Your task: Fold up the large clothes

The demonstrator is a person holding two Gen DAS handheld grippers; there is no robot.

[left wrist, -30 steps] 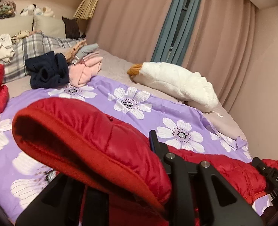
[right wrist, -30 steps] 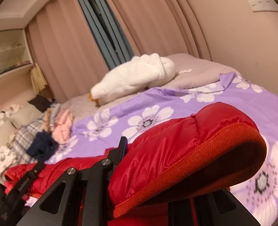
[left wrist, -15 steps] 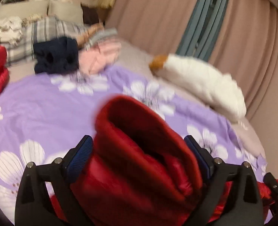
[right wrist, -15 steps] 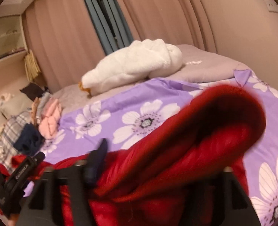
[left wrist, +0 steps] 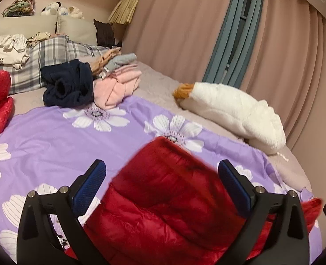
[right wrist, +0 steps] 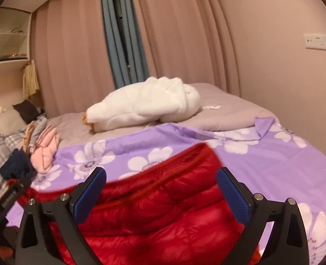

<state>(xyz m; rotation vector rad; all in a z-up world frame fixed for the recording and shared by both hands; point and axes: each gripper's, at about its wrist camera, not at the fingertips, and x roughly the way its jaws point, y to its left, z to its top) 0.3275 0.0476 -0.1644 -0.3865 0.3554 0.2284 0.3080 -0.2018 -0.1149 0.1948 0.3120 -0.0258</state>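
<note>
From the left wrist, the left tongs (left wrist: 162, 185) stand spread wide, their jaws having just been opening. The red puffer jacket (left wrist: 163, 201) lies between them but free of the blue pads (left wrist: 90, 186), resting on the purple flowered sheet (left wrist: 59, 137) of the bed. Beyond the sheet's far edge sit a navy garment (left wrist: 69, 84) and a pink folded pile (left wrist: 118, 86); a white plush (left wrist: 231, 112) lies to the sheet's right.

From the right wrist, the right tongs (right wrist: 162, 184) are likewise spread, jaws just opened, with the red puffer jacket (right wrist: 163, 203) between them on the purple flowered sheet (right wrist: 262, 161) and no pad pressing it.

The jacket looks light, soft, springy and slick-shelled; I judge a ribbed cuff or hem gives the surest hold.

A second ago each pair of tongs was pinching a raised sleeve end; the sleeves have since dropped onto the jacket.
</note>
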